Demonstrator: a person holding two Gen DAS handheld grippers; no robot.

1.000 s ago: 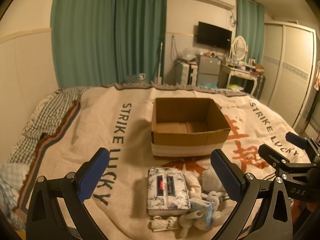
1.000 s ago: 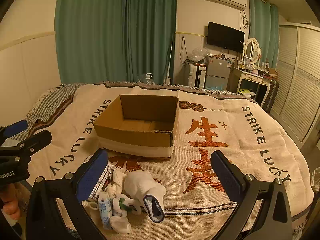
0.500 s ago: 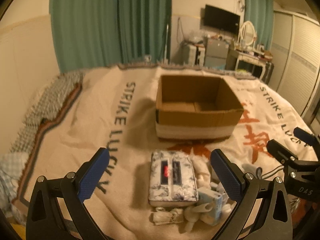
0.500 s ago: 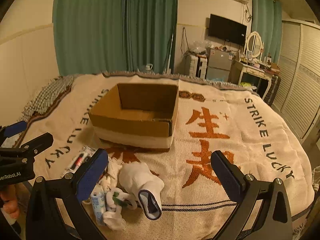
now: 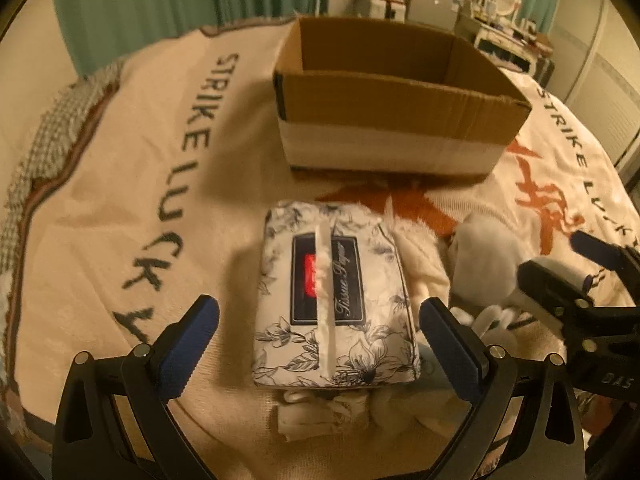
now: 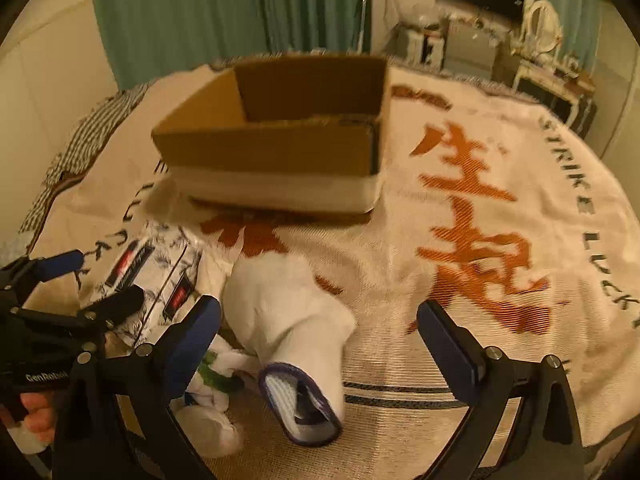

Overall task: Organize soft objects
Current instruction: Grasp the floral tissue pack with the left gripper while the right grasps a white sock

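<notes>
A floral tissue pack lies on the bed blanket, with small white socks bunched at its near end. My left gripper is open and straddles the pack's near end, just above it. A white sock with a blue-trimmed cuff lies to the right of the pack. My right gripper is open and hovers over this sock. The pack also shows in the right wrist view. An open empty cardboard box stands behind the pile.
The blanket with "STRIKE LUCKY" lettering covers the bed. More small white socks lie at the near left of the big sock. Green curtains and a dresser stand beyond the bed.
Both grippers have moved forward and down toward the pile. The tissue pack and the white sock now sit between the open fingers. Nothing has been taken hold of.
</notes>
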